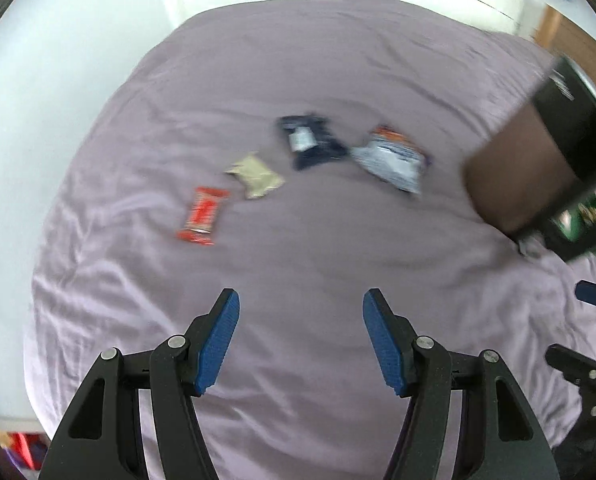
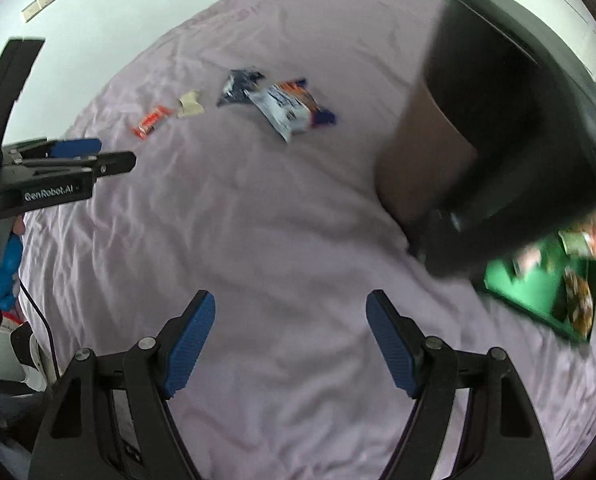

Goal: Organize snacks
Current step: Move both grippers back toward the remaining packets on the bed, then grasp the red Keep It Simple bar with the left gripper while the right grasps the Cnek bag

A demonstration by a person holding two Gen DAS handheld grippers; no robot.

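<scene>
Both grippers, left (image 1: 301, 334) and right (image 2: 290, 338), gape; "GenRobot.AI" legible (snack wrappers (image 1: 202, 216) too blurred).

Left tongs (image 1: 301, 336) and right tongs (image 2: 290, 340), both spread wide, holding nothing.

Pale lilac bedsheet (image 1: 298, 80) fills the centre of both views; upper left, a red-orange wrapper (image 1: 201, 216), a beige wrapper (image 1: 255, 176), a navy packet (image 1: 310, 142) and a white packet (image 1: 394, 160) with orange and blue ends. At right, a black box (image 2: 510, 128) shows a green interior (image 2: 534, 284). Both the left gripper (image 1: 301, 340) and the right gripper (image 2: 290, 340) have black frames with ribbed blue pads (image 1: 217, 344).
</scene>
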